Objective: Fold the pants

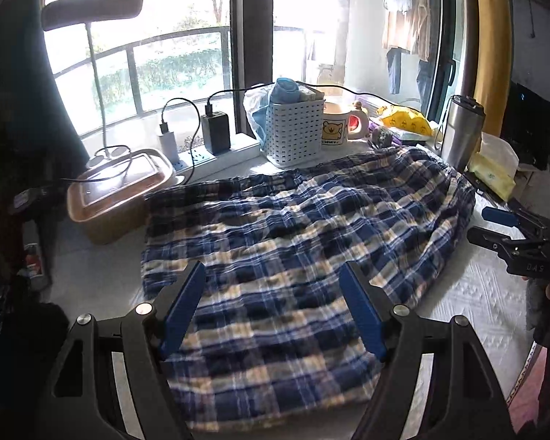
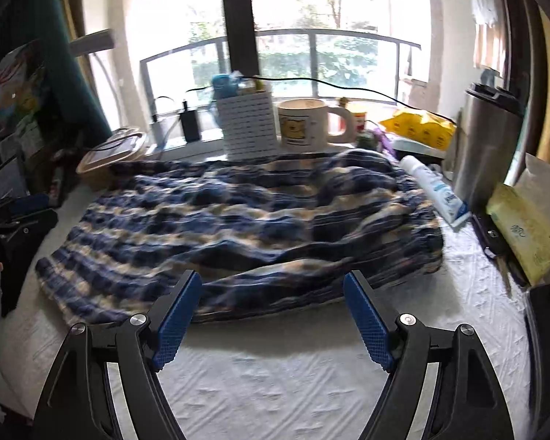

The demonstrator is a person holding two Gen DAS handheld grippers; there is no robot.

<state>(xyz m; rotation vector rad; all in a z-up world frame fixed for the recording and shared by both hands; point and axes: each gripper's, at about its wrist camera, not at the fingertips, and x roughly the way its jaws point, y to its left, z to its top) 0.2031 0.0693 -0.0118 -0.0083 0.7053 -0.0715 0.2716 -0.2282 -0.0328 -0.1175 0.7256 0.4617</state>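
My left hand-held gripper [image 1: 271,308] and right hand-held gripper [image 2: 271,315] are both hovering released, holding nothing, because the plaid pants [image 1: 293,242] ahead are lying folded on the bench [image 2: 275,385].

Both wrist cams are looking down toward the window, close over the plaid pants [image 1: 293,242] [image 2: 238,220], sharing mug [image 1: 335,126] [image 2: 304,123] and basket [image 1: 293,130] [image 2: 247,124].

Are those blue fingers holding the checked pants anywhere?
No. Both the left gripper and right gripper are open and empty; the pants lie loose.
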